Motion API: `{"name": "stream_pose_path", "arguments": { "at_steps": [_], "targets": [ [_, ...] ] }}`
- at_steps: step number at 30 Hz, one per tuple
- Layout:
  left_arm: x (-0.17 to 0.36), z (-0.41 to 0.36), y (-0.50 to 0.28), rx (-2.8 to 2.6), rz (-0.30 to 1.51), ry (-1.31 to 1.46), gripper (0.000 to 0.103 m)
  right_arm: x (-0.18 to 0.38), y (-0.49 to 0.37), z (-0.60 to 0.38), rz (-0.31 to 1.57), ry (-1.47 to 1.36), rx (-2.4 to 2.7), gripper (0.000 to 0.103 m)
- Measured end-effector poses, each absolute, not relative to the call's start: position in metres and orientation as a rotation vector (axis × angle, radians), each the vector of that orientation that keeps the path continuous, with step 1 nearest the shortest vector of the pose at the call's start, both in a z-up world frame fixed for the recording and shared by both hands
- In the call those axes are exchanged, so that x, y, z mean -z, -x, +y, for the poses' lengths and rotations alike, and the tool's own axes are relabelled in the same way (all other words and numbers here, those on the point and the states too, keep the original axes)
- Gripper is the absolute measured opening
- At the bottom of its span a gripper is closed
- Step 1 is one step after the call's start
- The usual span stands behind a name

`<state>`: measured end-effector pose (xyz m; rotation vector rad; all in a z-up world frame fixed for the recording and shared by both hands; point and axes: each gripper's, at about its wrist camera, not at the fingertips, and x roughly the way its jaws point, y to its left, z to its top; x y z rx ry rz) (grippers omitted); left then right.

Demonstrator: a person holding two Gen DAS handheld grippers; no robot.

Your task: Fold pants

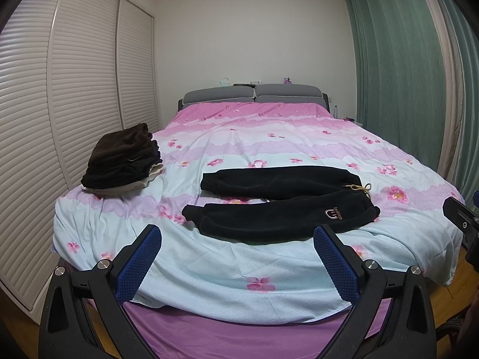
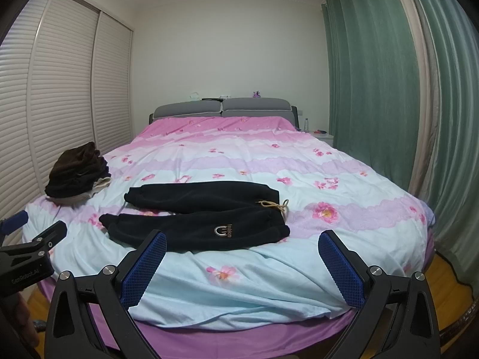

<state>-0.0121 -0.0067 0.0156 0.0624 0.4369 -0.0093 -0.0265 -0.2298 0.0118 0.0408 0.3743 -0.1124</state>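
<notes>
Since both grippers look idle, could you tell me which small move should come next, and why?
Probably bring both open grippers, left and right, forward to the black pants, which lie spread, legs apart, unfolded on the bed, still untouched.

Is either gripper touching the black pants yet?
No: the left gripper and right gripper both hang open, short of the black pants.

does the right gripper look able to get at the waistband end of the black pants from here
Probably yes: the right gripper is open and empty, and only bare duvet lies between it and the waistband of the black pants, though it must move forward.
</notes>
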Motion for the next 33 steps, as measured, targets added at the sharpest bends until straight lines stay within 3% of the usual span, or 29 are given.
{"name": "stream_pose_path", "arguments": {
  "at_steps": [22, 33],
  "targets": [
    [-0.013, -0.006, 0.010, -0.001, 0.428, -0.079, 0.103, -0.016, 0.024, -0.230, 0.368, -0.062, 0.112, 0.102],
    [-0.026, -0.013, -0.030, -0.004, 0.408, -0.108, 0.103, -0.026, -0.003, -0.236, 0.356, -0.048, 0.100, 0.102]
  ]
}}
